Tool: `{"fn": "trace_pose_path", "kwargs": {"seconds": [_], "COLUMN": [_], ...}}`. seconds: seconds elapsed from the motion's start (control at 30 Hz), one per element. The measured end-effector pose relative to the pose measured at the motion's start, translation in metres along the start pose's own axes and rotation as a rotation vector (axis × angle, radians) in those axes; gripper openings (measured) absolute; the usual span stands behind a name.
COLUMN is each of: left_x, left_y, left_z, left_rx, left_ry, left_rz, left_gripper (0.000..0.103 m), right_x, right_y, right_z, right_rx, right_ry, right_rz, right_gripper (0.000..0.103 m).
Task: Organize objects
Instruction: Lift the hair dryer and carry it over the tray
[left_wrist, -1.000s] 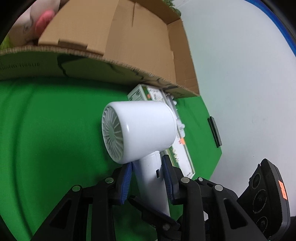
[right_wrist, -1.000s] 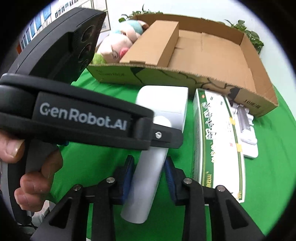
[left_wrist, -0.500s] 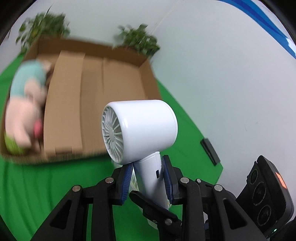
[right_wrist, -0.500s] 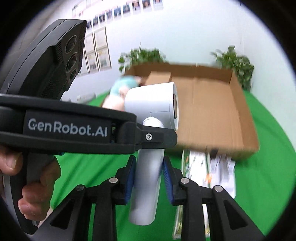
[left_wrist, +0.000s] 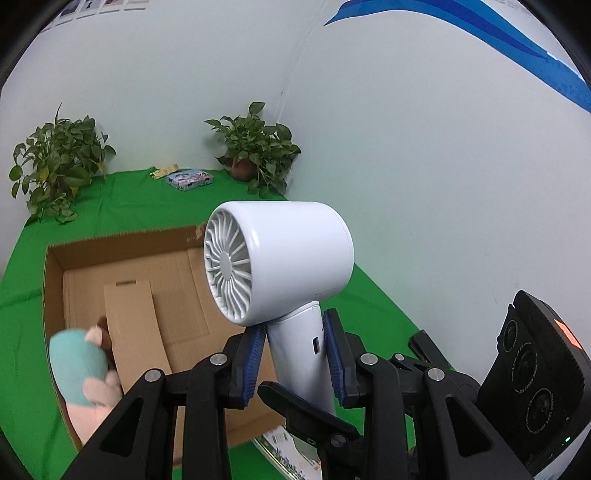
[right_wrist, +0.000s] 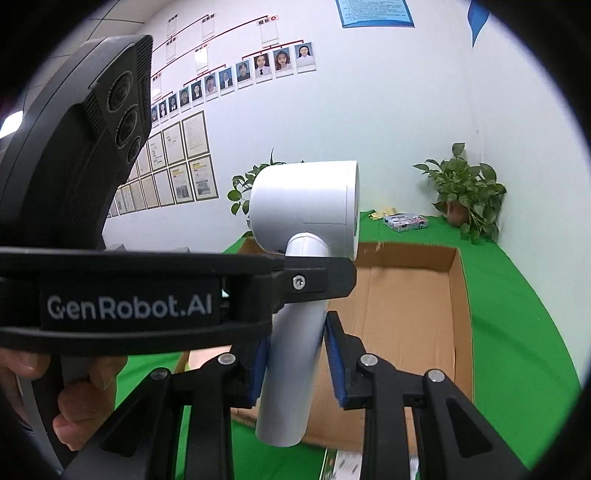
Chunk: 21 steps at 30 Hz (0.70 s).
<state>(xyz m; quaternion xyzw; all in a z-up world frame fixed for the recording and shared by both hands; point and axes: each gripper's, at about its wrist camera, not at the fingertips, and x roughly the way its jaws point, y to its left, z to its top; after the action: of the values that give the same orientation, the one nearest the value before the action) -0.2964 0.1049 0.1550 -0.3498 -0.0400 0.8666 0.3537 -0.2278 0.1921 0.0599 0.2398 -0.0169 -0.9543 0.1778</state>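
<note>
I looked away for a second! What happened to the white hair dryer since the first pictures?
The hair dryer went up: it lay on the green cloth beside the cardboard box and is now held in the air above it. The left tool and right tool both still grip its handle. The plush toy stayed in the box.

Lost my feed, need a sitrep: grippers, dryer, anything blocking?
Left gripper and right gripper both clamped on the dryer handle. Dryer aloft over the box. Plush in the box's corner; nothing blocking.
</note>
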Motion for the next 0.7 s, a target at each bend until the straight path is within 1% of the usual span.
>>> {"fn": "trace_pose_path", "kwargs": {"seconds": [0.07,0.13,0.23,0.27,0.33,0.37,0.4,0.5,0.57,0.7], "left_x": [0.005,0.013,0.026,0.036,0.049,0.058,0.066,0.093,0.11,0.141], "left_y": [0.003,0.008,0.019,0.026,0.035,0.042,0.048,0.065,0.077,0.101], "left_z": [0.014,0.022,0.023,0.018,-0.003,-0.009,-0.013,-0.032,-0.046,-0.075], "left_rx": [0.003,-0.002,-0.028,-0.034,-0.056,-0.068,-0.078,-0.098,-0.113,-0.15], "left_ry": [0.008,0.022,0.052,0.063,0.086,0.097,0.11,0.148,0.178,0.216], "left_rz": [0.015,0.033,0.031,0.031,0.028,0.027,0.03,0.054,0.073,0.088], "left_gripper": [0.029,0.028,0.028,0.029,0.029,0.029,0.029,0.028,0.028,0.028], "right_x": [0.003,0.01,0.022,0.03,0.045,0.053,0.058,0.073,0.086,0.103], "right_y": [-0.005,-0.007,-0.008,-0.011,-0.018,-0.019,-0.021,-0.023,-0.025,-0.027], "right_z": [0.011,0.005,-0.001,-0.003,-0.002,-0.008,-0.007,-0.02,-0.035,-0.058], "right_rx": [0.009,0.027,0.042,0.048,0.061,0.065,0.064,0.079,0.106,0.122], "right_ry": [0.003,0.02,0.054,0.07,0.101,0.121,0.13,0.171,0.206,0.251], "right_rz": [0.005,0.016,0.025,0.027,0.036,0.041,0.041,0.056,0.072,0.092], "right_gripper": [0.028,0.028,0.028,0.028,0.028,0.028,0.028,0.028,0.028,0.028]}}
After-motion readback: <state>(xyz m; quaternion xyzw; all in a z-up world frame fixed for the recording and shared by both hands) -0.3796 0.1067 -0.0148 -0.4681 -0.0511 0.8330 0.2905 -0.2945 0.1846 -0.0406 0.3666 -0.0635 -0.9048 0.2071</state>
